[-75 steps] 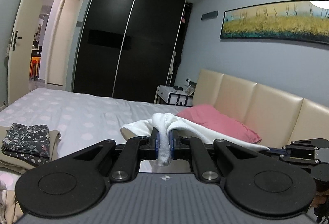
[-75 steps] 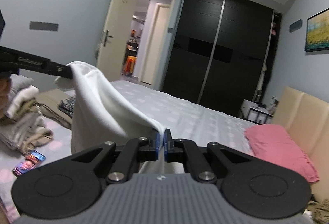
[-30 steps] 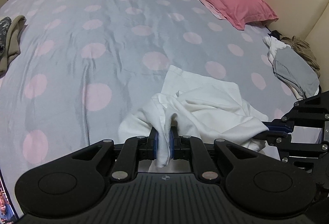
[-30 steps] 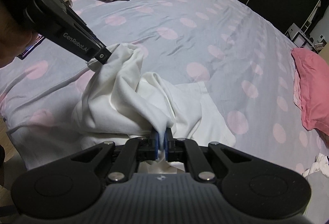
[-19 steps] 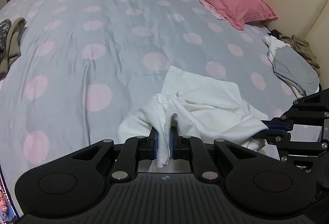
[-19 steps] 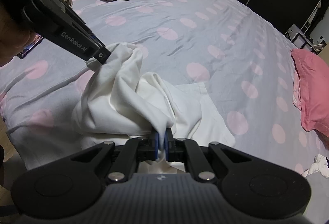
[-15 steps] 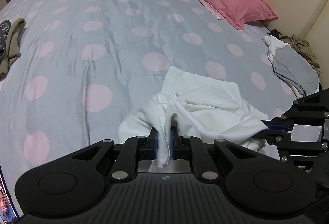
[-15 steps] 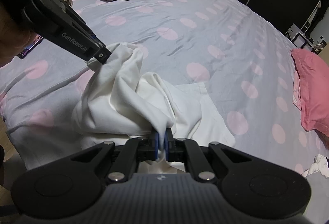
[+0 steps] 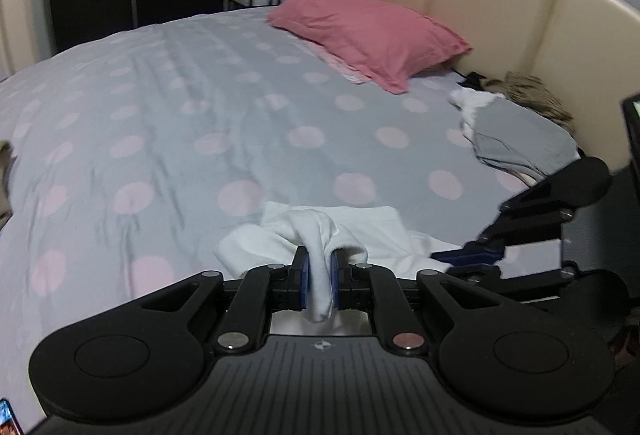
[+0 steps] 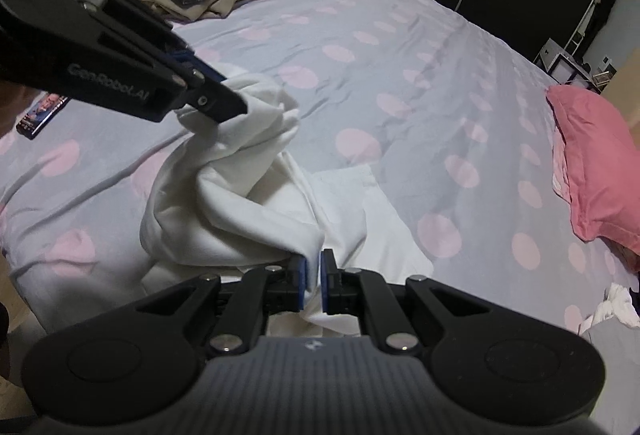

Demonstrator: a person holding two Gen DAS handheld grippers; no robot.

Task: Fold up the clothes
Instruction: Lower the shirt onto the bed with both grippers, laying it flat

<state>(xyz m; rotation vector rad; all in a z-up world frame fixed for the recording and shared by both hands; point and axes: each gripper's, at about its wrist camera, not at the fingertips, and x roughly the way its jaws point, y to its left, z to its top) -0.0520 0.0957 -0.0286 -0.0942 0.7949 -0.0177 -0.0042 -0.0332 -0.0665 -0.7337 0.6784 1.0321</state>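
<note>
The left gripper is clamped on a bunched fold of the white garment; the cloth fills the narrow gap between its blue pads and hangs out below them. Ahead of these fingers, the rest of the garment lies crumpled on the grey bedspread with pink dots. To the right of the left fingers, the right gripper is clamped on another edge of the same garment, with a thin layer of cloth pinched between its nearly closed pads. Between the two grip points the fabric runs in loose, twisted folds, partly raised off the bed. Far ahead and right of the fingers lies a pink pillow against the beige headboard.
</note>
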